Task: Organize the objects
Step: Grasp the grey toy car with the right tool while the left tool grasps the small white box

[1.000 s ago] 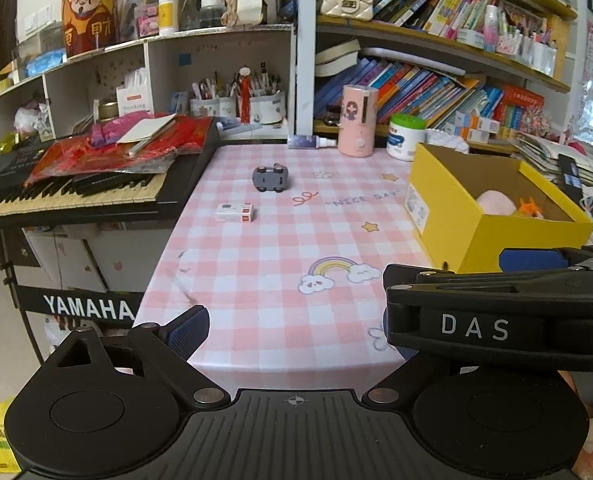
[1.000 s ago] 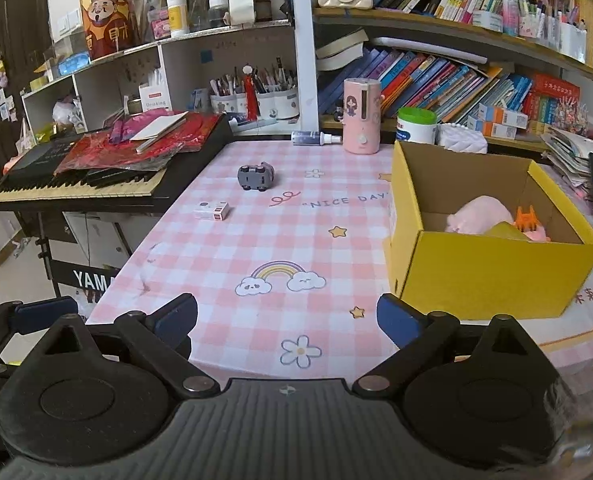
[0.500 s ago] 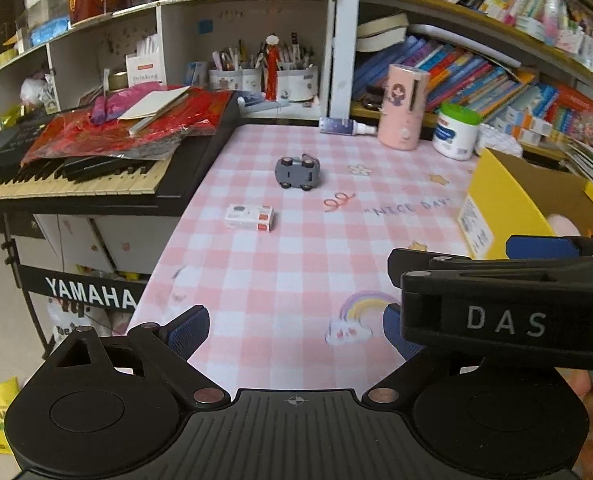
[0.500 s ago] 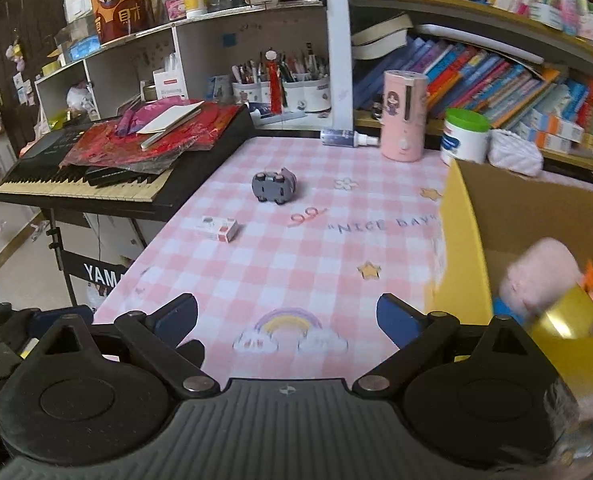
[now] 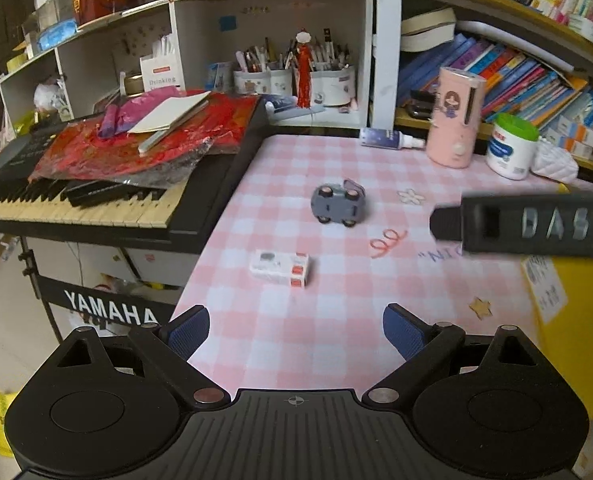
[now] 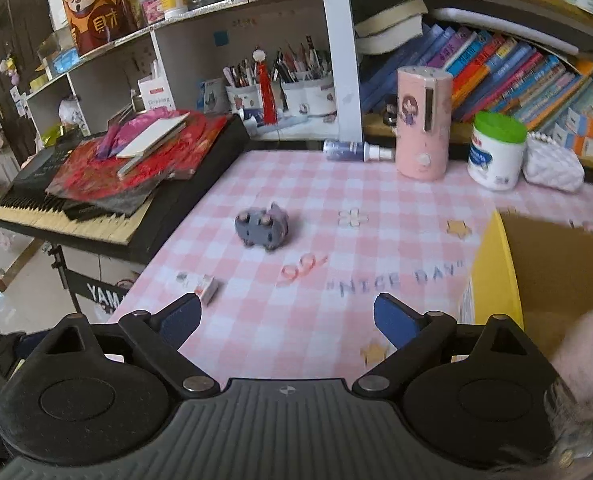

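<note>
Pink checked tablecloth [image 5: 336, 320] spreads under my left gripper [image 5: 296, 330] and right gripper [image 6: 287, 318], both wide open and empty, with the grey toy car [image 5: 338, 204] just beyond the small white box [image 5: 279, 268].

Landmark: toy car [image 5: 338, 204] on my table [image 5: 336, 320].
Nearer me, slightly left of car: small box [image 5: 280, 268], apart from it.
Left of car: keyboard [image 5: 96, 200], beside the table.
Right of car: cardboard box [image 6: 536, 280].
Behind car, right: tall canister [image 5: 454, 118], then jar [image 5: 510, 146].
</note>
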Demonstrator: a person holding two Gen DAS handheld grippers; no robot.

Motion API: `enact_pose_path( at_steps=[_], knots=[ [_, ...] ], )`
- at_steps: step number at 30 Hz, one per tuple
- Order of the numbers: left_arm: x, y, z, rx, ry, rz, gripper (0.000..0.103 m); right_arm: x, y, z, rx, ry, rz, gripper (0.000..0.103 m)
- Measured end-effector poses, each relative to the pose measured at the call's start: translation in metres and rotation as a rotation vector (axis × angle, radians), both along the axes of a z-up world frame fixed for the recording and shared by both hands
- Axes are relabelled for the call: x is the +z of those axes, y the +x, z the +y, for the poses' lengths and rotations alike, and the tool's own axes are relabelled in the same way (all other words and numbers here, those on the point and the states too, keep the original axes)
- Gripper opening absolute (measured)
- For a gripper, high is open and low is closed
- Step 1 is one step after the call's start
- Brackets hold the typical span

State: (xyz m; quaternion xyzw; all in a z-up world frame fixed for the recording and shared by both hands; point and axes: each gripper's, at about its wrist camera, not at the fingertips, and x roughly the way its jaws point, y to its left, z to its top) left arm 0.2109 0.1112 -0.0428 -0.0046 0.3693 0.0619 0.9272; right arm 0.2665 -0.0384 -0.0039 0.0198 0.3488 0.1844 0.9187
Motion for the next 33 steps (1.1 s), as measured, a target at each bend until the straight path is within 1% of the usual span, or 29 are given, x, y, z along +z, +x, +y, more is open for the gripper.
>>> enact_pose_path(
  at_steps=[3, 6, 11, 13, 14, 16, 18, 19, 20, 21, 22, 24, 26, 30, 33],
  knots=[
    [-0.006, 0.023, 0.002, -0.013, 0.000, -0.006, 0.095, 0.005, 0.024, 0.005, 0.006, 0.020, -0.012, 0.095],
    [-0.018, 0.046, 0.004, -0.008, 0.023, -0.003, 0.095, 0.007, 0.048, 0.010, 0.007, 0.029, -0.013, 0.095],
    [-0.045, 0.082, 0.017, 0.021, 0.015, 0.040, 0.094, 0.000, 0.080, 0.021, 0.015, -0.015, -0.014, 0.095],
    [-0.055, 0.093, 0.019, 0.037, 0.050, 0.062, 0.093, -0.006, 0.088, 0.024, 0.022, -0.040, -0.017, 0.095],
    [-0.059, 0.097, 0.019, 0.041, 0.065, 0.067, 0.090, -0.009, 0.092, 0.025, 0.027, -0.051, -0.017, 0.095],
    [-0.065, 0.104, 0.022, 0.039, 0.049, 0.077, 0.088, -0.016, 0.099, 0.028, 0.033, -0.071, -0.009, 0.095],
    [-0.068, 0.109, 0.026, 0.031, 0.008, 0.080, 0.085, -0.022, 0.106, 0.030, 0.034, -0.077, 0.011, 0.095],
    [-0.069, 0.111, 0.027, 0.030, 0.001, 0.083, 0.078, -0.024, 0.110, 0.031, 0.034, -0.079, 0.019, 0.095],
    [-0.071, 0.112, 0.028, 0.026, -0.008, 0.090, 0.067, -0.027, 0.112, 0.033, 0.036, -0.083, 0.025, 0.095],
    [-0.071, 0.112, 0.030, 0.021, -0.031, 0.086, 0.062, -0.029, 0.115, 0.036, 0.041, -0.087, 0.028, 0.095],
    [-0.070, 0.111, 0.030, 0.025, -0.032, 0.079, 0.056, -0.030, 0.117, 0.039, 0.047, -0.088, 0.028, 0.096],
    [-0.070, 0.109, 0.031, 0.015, -0.030, 0.085, 0.056, -0.032, 0.123, 0.045, 0.066, -0.088, 0.031, 0.097],
    [-0.067, 0.103, 0.032, 0.025, -0.043, 0.090, 0.056, -0.036, 0.130, 0.054, 0.089, -0.085, 0.041, 0.097],
    [-0.054, 0.079, 0.040, 0.063, -0.101, 0.085, 0.056, -0.051, 0.147, 0.078, 0.138, -0.119, 0.054, 0.097],
    [-0.046, 0.061, 0.046, 0.093, -0.134, 0.086, 0.056, -0.066, 0.158, 0.095, 0.162, -0.159, 0.043, 0.097]
  ],
)
